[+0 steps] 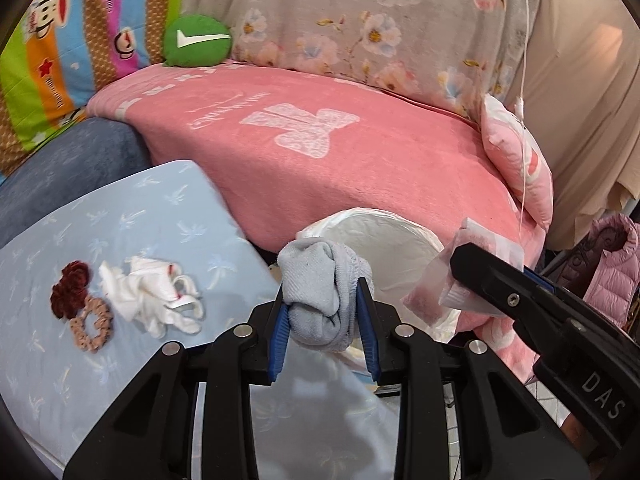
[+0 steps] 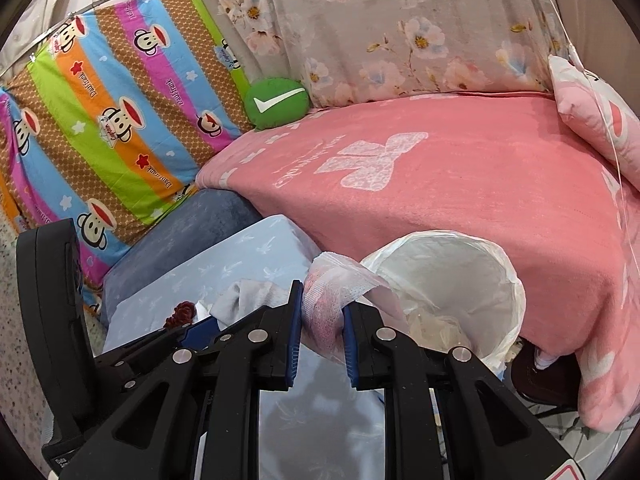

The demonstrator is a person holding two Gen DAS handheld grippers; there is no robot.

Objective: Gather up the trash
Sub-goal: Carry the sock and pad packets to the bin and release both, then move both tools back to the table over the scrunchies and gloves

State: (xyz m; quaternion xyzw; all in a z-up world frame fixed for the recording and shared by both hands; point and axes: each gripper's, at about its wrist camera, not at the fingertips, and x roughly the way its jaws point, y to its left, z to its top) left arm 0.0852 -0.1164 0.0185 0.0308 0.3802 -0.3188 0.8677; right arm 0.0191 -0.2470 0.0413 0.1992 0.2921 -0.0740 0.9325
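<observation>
In the left wrist view my left gripper [image 1: 322,289] is shut on a balled grey-blue cloth [image 1: 320,280], held just in front of a bin with a white liner [image 1: 372,216]. My right gripper [image 1: 468,276] reaches in from the right, clamped on a pink-and-white wipe [image 1: 428,300] at the bin's rim. In the right wrist view the right gripper [image 2: 322,300] pinches that wipe [image 2: 324,280] left of the lined bin [image 2: 512,276]. The left gripper [image 2: 200,326] and its grey cloth [image 2: 248,296] show at lower left. A crumpled white tissue [image 1: 152,300] lies on a light blue cushion [image 1: 120,216].
Two crocheted hair ties, dark red [image 1: 74,284] and beige [image 1: 92,328], lie beside the tissue. A pink blanket [image 1: 360,152] covers the seat behind the bin, with a green round cushion [image 1: 198,42], a pink pillow [image 1: 516,160] and patterned fabrics behind. A pink jacket [image 1: 608,272] hangs at the right.
</observation>
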